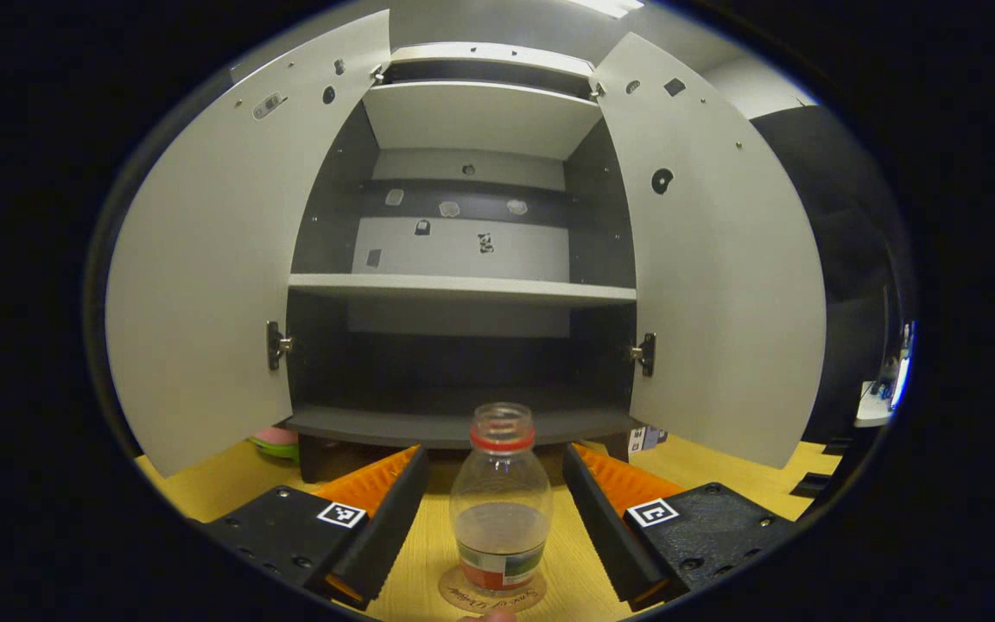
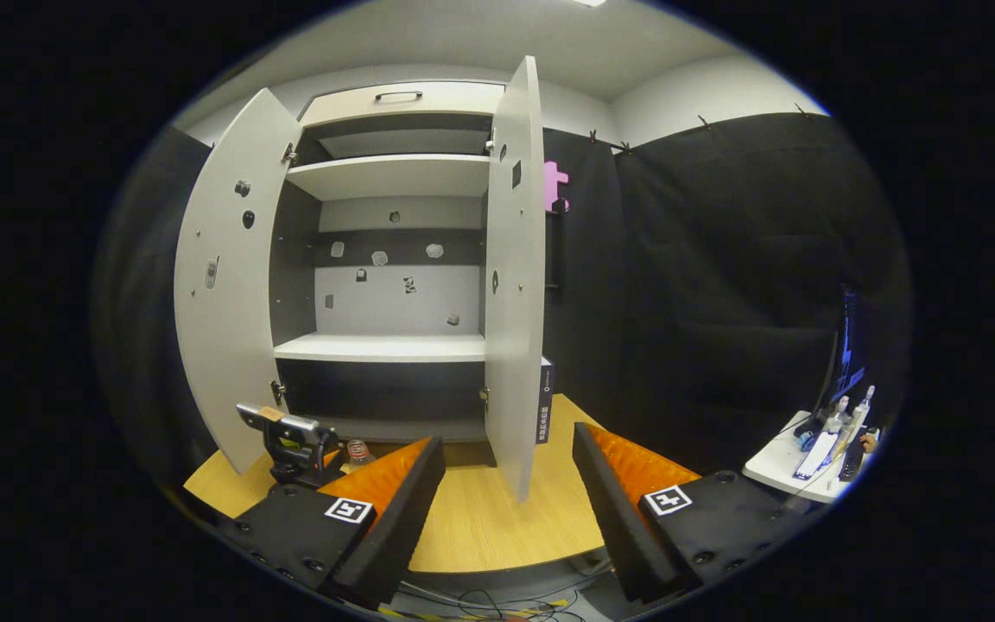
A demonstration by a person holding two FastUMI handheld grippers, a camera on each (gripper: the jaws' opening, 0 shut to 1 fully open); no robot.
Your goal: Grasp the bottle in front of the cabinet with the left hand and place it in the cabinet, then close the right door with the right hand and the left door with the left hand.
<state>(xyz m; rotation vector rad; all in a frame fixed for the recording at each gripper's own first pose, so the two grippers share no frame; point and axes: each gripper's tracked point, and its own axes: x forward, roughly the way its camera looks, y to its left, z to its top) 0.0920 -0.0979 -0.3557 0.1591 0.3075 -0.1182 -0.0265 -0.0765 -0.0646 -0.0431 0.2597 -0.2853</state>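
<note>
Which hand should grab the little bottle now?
The left. The bottle stands on the table right between the left gripper and its open jaws, facing the cabinet. The right gripper hangs open farther off, by the right door.

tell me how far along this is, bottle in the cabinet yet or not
Nothing is finished. The bottle stands on a coaster on the table, in front of the cabinet. The open left claw brackets it without pressing it, so the grasp is in hand. Left to do: place it inside, then shut the right door with the open right claw, then the left door.
</note>
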